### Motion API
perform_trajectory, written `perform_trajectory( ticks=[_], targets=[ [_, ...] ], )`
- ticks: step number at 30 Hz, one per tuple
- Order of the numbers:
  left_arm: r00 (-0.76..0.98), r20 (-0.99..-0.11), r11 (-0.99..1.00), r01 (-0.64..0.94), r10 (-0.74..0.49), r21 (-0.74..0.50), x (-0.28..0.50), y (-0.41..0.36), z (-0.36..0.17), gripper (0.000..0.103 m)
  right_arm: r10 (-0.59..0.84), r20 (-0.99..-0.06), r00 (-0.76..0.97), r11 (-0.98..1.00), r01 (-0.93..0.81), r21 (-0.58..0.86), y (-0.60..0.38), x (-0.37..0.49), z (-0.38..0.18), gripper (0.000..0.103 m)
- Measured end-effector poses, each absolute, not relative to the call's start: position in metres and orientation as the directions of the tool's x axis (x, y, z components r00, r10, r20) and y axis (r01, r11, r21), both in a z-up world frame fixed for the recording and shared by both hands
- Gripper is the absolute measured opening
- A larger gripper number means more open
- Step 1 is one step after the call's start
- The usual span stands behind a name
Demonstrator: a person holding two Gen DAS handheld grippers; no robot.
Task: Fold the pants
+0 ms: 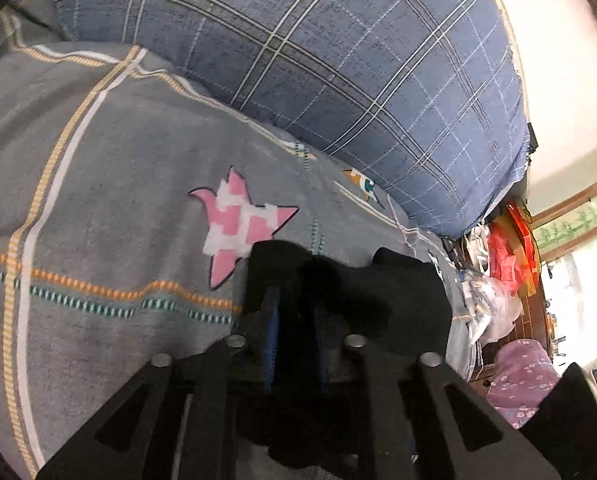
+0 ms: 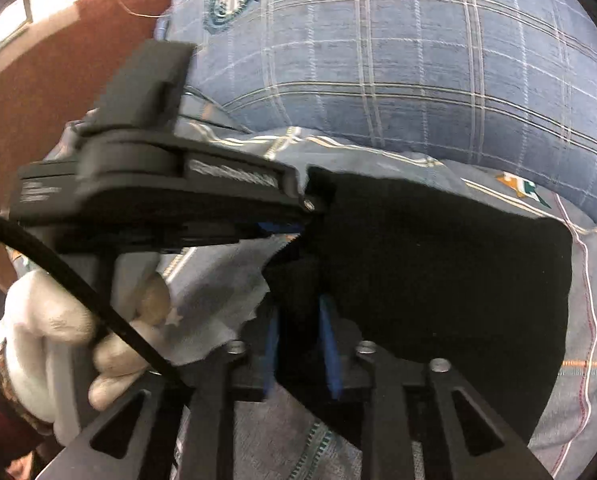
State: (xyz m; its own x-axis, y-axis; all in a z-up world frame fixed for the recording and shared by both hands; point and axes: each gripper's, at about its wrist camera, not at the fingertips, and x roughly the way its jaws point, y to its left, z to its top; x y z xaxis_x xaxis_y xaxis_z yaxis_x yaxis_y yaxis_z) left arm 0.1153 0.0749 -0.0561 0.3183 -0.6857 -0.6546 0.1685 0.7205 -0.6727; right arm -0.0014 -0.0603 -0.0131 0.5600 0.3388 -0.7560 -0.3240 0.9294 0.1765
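The black pants (image 2: 438, 260) lie as a flat dark panel on the grey patterned bedsheet (image 2: 586, 320), in front of a blue plaid pillow. My right gripper (image 2: 300, 320) points down at their near left edge. Its blue pads (image 2: 328, 344) stand a little apart, with black cloth loose between them. My left gripper (image 2: 304, 216) reaches in from the left, held by a white-gloved hand (image 2: 50, 332), its tips at the far left corner of the pants. In the left wrist view the pants (image 1: 398, 292) heap over that gripper (image 1: 294, 308), whose pads (image 1: 272, 320) are slightly parted around the cloth.
The big blue plaid pillow (image 1: 338, 60) blocks the far side of the bed. A pink star patch (image 1: 238, 224) marks the sheet (image 1: 98, 200). Beyond the bed's edge sit plastic bags and red packets (image 1: 506, 248) and a purple floral cloth (image 1: 526, 376). A brown headboard (image 2: 58, 80) stands at the left.
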Motion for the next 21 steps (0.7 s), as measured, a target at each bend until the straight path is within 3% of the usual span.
perform_trajectory(
  ticks=[5,9,13,16,18,21],
  targets=[
    [0.336,-0.663,0.735,0.168,-0.669,-0.657,0.104,0.094,-0.042,0.032,0.449,-0.653,0.61,0.893,-0.328,0.308,-0.098,-0.032,0.026,0.065],
    [0.409,-0.669,0.771,0.159,-0.62,-0.617,0.092,0.11,-0.019,0.033,0.452,-0.576,0.681,0.884,-0.253,0.394,-0.158,-0.05,0.051,0.066],
    [0.439,-0.642,0.768,0.221,-0.629,-0.601,0.079,0.095,0.005,0.033,0.363,-0.59,0.722,0.905,-0.121,0.408,-0.203,-0.039,0.053,0.065],
    [0.401,-0.656,0.767,0.281,-0.64,-0.577,0.078,0.063,0.009,0.042,0.394,-0.585,0.709,0.873,-0.09,0.479,-0.214,-0.017,0.049,0.062],
    [0.385,-0.685,0.786,0.294,-0.618,-0.544,0.082,0.043,0.002,0.054,0.427,-0.593,0.683,0.849,-0.077,0.523,-0.214,0.005,0.038,0.061],
    [0.365,-0.762,0.844,0.265,-0.535,-0.466,0.096,0.029,-0.02,0.056,0.427,-0.647,0.631,0.847,-0.028,0.531,-0.208,0.041,0.014,0.061]
  ],
)
